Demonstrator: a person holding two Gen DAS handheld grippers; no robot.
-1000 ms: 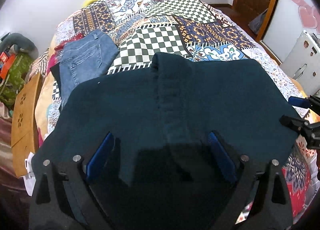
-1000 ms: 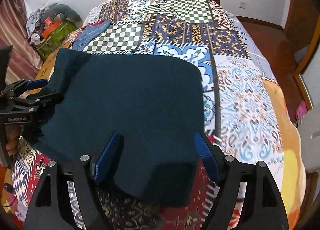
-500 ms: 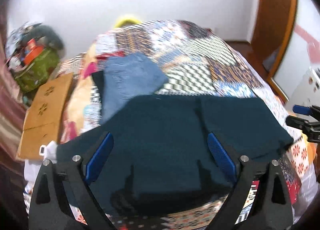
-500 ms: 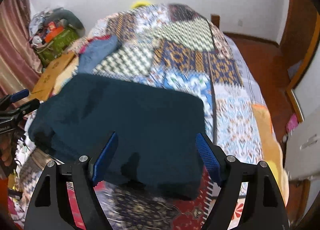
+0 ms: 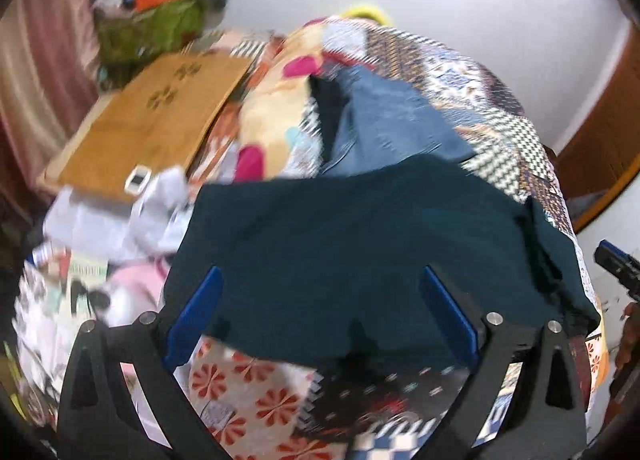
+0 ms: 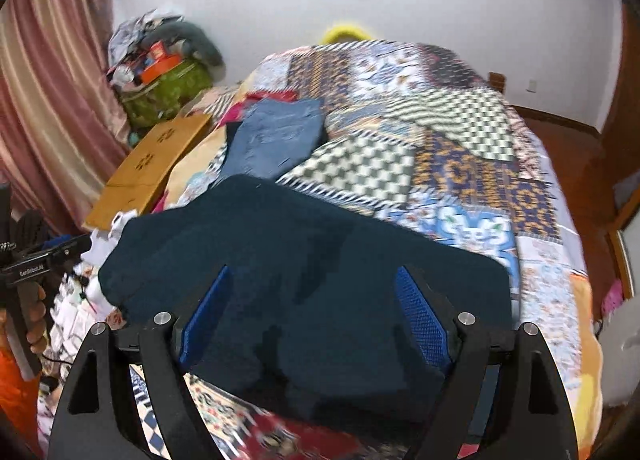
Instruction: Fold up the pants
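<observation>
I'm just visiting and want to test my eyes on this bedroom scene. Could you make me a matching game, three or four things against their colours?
Things:
1. folded pants
2. jeans
3. cardboard box
4. curtain

Colours:
a. pink
b. dark teal
c. brown
d. faded blue

Pairs: 1-b, 2-d, 3-c, 4-a
</observation>
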